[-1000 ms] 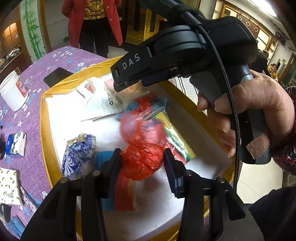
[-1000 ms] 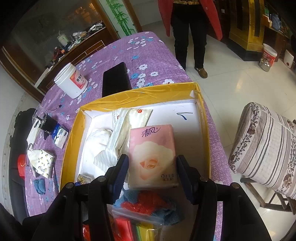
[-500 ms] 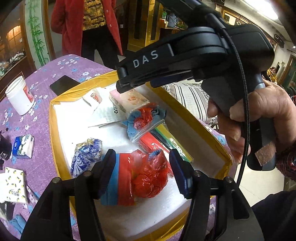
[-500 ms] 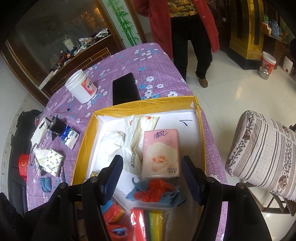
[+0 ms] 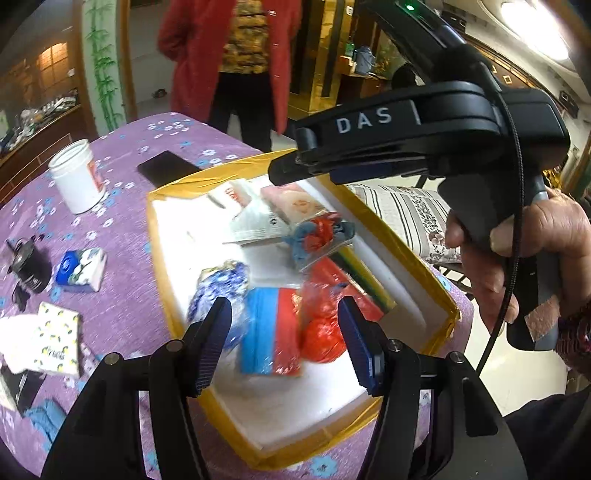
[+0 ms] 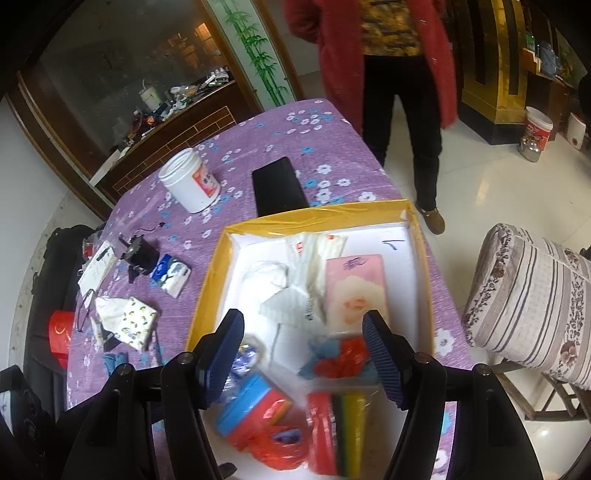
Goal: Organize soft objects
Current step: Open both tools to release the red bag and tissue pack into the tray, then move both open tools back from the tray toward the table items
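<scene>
In the yellow-rimmed box (image 6: 207, 291), the pink tissue pack (image 6: 356, 291) lies flat at 12 o'clock from the right gripper (image 6: 306, 354), long axis pointing away toward the far wall. Both right gripper and left gripper (image 5: 284, 339) hang released, empty, above the red bag (image 5: 323, 328).

A home's living room: floral purple tablecloth (image 6: 295, 140), striped cushioned chair (image 6: 532, 295), cluttered wooden sideboard (image 6: 166, 122).

Indoor light was moderate, brightest from a ceiling lamp (image 5: 532, 26) above and right of the left gripper. Floor tiles (image 6: 491, 192) showed glare. Fisheye bending and dark corners framed both views; nearby items were motion-blurred.
</scene>
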### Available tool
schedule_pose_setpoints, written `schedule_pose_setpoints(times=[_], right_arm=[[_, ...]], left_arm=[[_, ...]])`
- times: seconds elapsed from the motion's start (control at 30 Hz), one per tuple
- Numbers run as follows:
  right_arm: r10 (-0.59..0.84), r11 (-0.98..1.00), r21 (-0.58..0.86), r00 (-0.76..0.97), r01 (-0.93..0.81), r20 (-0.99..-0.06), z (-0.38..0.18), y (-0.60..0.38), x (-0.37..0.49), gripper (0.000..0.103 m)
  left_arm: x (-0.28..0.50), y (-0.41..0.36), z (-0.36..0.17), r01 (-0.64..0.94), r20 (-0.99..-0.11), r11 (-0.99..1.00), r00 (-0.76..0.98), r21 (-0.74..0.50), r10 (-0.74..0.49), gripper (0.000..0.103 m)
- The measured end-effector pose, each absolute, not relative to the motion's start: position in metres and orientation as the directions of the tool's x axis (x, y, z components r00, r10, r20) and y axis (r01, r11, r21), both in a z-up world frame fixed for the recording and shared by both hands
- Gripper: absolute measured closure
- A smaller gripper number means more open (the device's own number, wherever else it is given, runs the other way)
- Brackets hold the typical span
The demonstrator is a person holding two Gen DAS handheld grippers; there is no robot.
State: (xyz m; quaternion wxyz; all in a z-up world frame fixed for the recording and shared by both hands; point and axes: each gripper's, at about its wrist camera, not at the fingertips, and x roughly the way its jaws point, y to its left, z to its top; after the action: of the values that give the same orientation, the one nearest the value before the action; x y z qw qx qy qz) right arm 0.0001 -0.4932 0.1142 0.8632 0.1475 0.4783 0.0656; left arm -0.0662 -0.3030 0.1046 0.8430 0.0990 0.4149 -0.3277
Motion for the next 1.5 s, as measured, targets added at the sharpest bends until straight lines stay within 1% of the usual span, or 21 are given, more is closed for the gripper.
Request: schedule_pose_setpoints(times=[0.5, 0.93, 1.33, 1.5], right_arm=[[0.309, 0.939, 0.341, 0.517, -0.035, -0.798, 0.119, -0.439, -0.008, 0.034], [0.331, 0.939, 0.332, 0.472, -0.085, -0.817, 0.115, -0.398, -0.016, 0.034], [0.366, 0.93, 0.334, 0.419, -0.151, -0.831, 0.108, -0.351, -0.018, 0.034], [0.382, 0.924, 0.33, 0.406, -0.195, -0.83, 0.109, -0.332, -0.024, 0.034]], left_arm=[[-0.072, -0.249, 0.113, 0.571, -0.751, 0.81, 0.476, -0.133, -0.459, 0.045], [-0.076, -0.204, 0.113, 0.493, -0.742, 0.852, 0.502, -0.176, -0.444, 0.045], [-0.084, -0.147, 0.113, 0.373, -0.734, 0.905, 0.554, -0.204, -0.393, 0.045], [-0.089, -0.102, 0.103, 0.268, -0.741, 0.937, 0.579, -0.223, -0.341, 0.045]])
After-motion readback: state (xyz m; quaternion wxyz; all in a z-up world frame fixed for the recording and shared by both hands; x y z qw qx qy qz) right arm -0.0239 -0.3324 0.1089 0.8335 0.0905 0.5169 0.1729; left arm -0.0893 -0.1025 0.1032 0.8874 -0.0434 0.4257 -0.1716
